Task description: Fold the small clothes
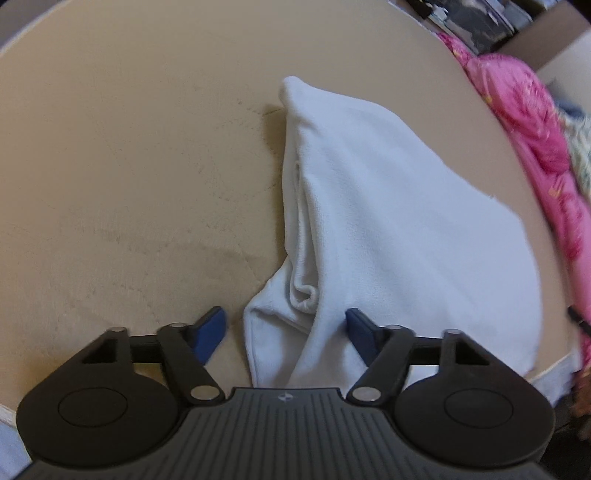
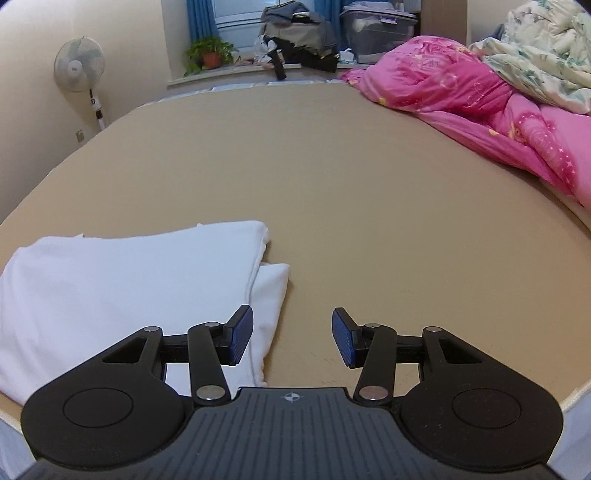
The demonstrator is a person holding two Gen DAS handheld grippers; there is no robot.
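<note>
A white garment [image 1: 399, 229] lies folded on the tan surface [image 1: 129, 166], with layered edges along its left side. My left gripper [image 1: 286, 328] is open, its blue pads either side of the garment's near corner, not clamped on it. In the right wrist view the same garment [image 2: 129, 291] lies at the lower left. My right gripper [image 2: 291, 338] is open and empty; its left pad hovers over the garment's right edge and its right pad over the bare tan surface [image 2: 369, 221].
A pink quilt [image 2: 480, 103] and a pale floral blanket [image 2: 546, 48] lie along the right side. A standing fan [image 2: 79, 70], a potted plant [image 2: 210, 53], a pile of dark clothes [image 2: 299, 37] and a storage bin [image 2: 376, 29] stand at the back.
</note>
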